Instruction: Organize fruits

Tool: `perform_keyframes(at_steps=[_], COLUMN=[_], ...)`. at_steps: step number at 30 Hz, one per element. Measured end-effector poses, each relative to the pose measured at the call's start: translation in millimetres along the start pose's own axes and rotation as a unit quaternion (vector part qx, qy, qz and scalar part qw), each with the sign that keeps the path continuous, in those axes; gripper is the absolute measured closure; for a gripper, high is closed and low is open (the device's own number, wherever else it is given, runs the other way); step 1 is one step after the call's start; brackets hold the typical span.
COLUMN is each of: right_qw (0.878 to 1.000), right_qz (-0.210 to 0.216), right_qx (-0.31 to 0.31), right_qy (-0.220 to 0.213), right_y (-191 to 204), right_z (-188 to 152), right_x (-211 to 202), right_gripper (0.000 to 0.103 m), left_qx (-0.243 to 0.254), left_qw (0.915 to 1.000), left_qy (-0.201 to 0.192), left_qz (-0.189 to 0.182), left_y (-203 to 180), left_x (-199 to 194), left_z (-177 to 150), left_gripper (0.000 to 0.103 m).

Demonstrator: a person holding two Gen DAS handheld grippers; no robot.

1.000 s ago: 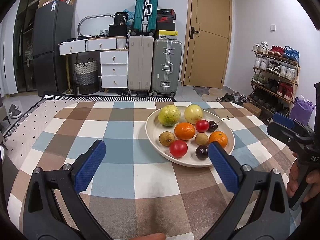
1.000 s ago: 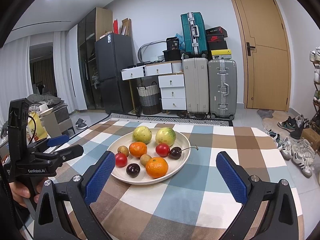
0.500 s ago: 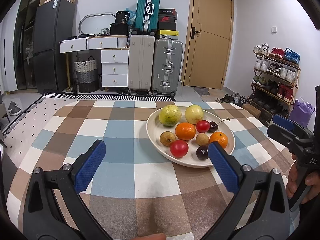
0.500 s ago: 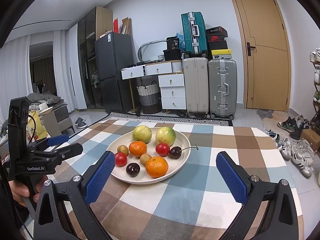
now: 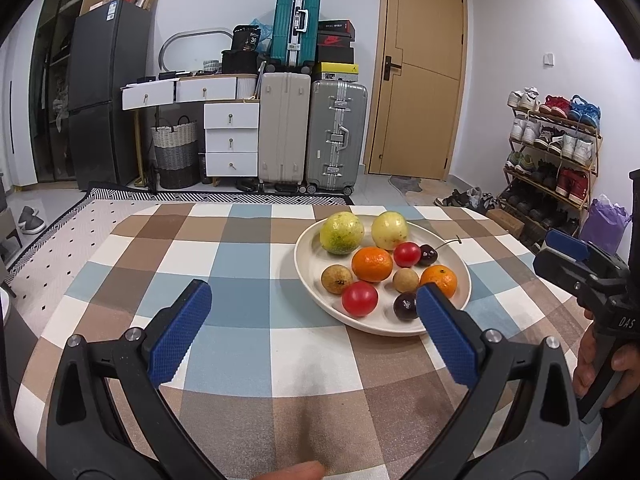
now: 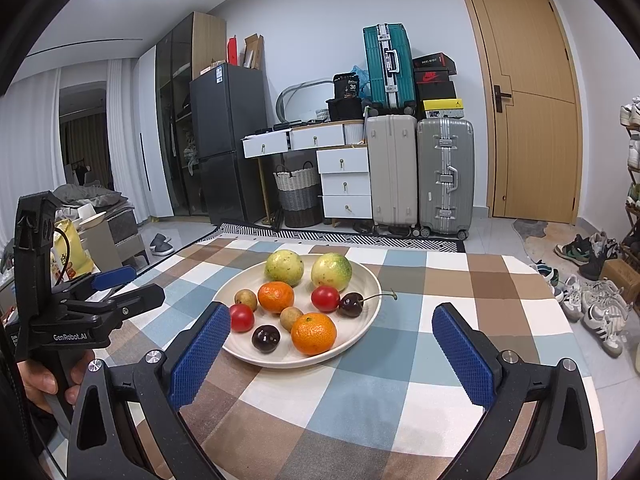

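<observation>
Both tongs, left (image 5: 312, 308) and right (image 6: 330, 334), gape empty above the table's (image 5: 240, 344) near edge, fruits (image 5: 372, 264) filling a plate (image 5: 308, 276) toward its far right; sorting stage unclear.

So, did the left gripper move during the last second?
Yes, slightly. In the left wrist view the door and suitcases sit a little higher and further right than before, so the left gripper turned slightly down and left. The plate stays put.

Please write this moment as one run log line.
left gripper: open, empty | right gripper: open, empty | fruits: all on plate | tablecloth: no loose fruit seen
</observation>
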State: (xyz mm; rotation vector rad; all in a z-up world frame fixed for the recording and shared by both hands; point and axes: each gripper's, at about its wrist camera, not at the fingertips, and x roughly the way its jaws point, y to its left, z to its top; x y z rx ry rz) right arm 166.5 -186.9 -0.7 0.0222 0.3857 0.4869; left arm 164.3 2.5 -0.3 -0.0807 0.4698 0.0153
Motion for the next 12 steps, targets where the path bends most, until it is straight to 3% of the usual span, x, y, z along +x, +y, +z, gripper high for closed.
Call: perform_keyframes(at_steps=[12], right_qw=[1.0], right_qz=[0.0], right_qx=[0.0], right_qy=[0.0], right_y=[0.1], right_z=[0.4], right_x=[0.0], right_gripper=[0.0], left_qx=[0.003], left_qw=[1.0], left_qy=[-0.001], left_qz=[-0.003], left_y=[-2.2], left_x=[-2.2], left_z=[-0.6], left_gripper=[0.001])
